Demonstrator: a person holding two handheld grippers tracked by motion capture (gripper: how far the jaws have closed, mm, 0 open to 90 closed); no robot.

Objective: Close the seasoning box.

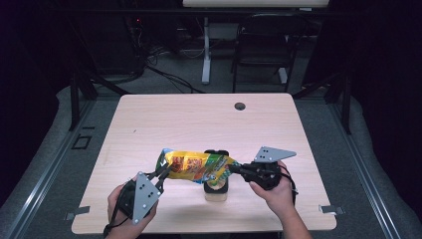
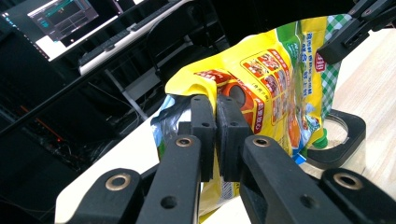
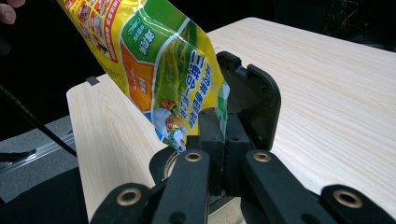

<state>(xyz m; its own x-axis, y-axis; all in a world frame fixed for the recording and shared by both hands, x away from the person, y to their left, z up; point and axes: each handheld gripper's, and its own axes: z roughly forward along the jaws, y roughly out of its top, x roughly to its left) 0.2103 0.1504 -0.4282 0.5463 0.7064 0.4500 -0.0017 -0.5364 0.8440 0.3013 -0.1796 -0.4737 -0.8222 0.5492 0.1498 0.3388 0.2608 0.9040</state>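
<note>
We have the yellow snack bag lifted clear of the table and stretched between our 2 grippers, hanging over a black-lidded container that stands near the table's front edge. The left gripper has its jaws pinched tight on the bag's left end, where the left gripper view shows the foil squeezed flat between them; the right gripper has its jaws clamped on the opposite end, by the green-checked seal. So the pick-up and the two-handed hold look done. What seems left, as we judge it, is opening the bag or tipping its contents into the container below, whose lid stands swung up in the right gripper view. We see no tear in the bag yet, and nothing spilled on the table.
</note>
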